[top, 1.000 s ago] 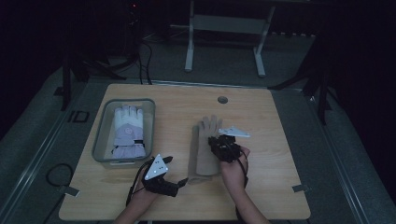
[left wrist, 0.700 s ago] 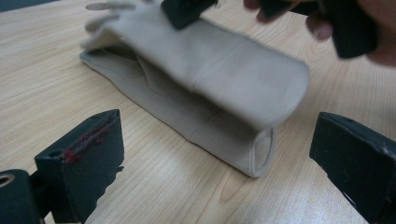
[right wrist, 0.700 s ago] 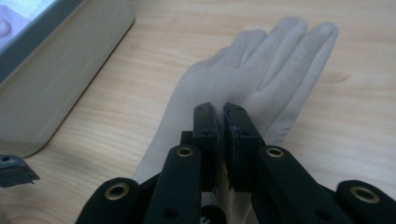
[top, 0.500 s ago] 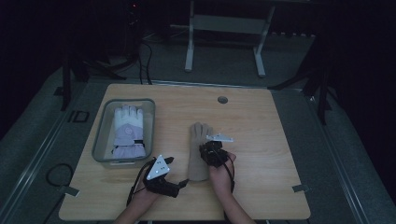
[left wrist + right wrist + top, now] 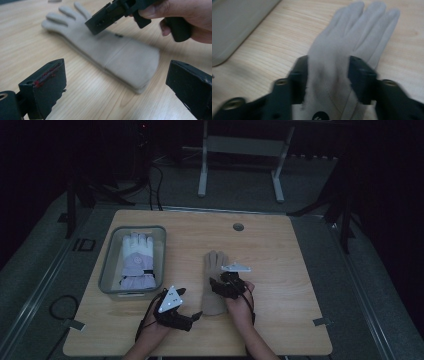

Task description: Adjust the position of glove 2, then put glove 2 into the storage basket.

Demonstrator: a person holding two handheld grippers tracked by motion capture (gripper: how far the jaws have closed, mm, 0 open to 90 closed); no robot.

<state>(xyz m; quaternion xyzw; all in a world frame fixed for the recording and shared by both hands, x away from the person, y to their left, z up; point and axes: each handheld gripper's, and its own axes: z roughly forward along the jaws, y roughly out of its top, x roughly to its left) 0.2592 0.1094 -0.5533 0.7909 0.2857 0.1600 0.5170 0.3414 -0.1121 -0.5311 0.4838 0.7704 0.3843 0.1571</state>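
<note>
Beige glove (image 5: pixel 214 282) laid flat on the table (image 5: pixel 290 270), right gripper (image 5: pixel 226 287) set over it with its jaws just opened.

The beige glove is seen near the middle of the table, fingers pointed to the far side and cuff toward the near edge. The right gripper is held down over the glove's palm; its jaws have just been opening, and in the right gripper view (image 5: pixel 328 75) the fabric is seen between them, unpinched. The left gripper (image 5: pixel 197 315) is held near the cuff at the near left, jaws wide apart with nothing between them. A white and lilac glove (image 5: pixel 136 260) is seen lying in the clear bin (image 5: pixel 107 270) at the left.
</note>
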